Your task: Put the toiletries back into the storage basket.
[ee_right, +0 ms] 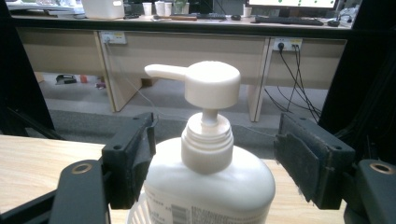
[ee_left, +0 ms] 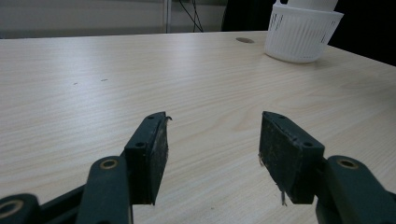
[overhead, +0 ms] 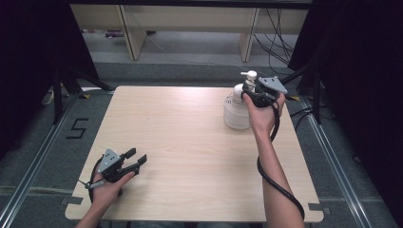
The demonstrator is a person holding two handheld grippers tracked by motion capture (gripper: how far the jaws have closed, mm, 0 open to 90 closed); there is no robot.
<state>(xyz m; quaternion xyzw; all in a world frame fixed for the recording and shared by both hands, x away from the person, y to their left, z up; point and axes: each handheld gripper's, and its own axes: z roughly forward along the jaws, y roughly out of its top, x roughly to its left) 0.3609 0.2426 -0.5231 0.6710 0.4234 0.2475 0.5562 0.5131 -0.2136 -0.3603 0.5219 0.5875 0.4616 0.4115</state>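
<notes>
my right gripper (ee_right: 215, 158): jaws wide, straddling pump bottle (ee_right: 208, 177) neck, pads clear | bottle in white basket (overhead: 236, 116) | my left gripper (ee_left: 212, 154): open, empty, over table (ee_left: 93, 93)

Grey floor (overhead: 190, 71) – pale desks (overhead: 190, 19), black curtains (overhead: 28, 61) flanking.

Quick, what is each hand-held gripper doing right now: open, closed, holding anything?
Left hand-held gripper: open, holding nothing, low over the table.
Right hand-held gripper: open around the pump bottle, pads not pressing on it.
</notes>
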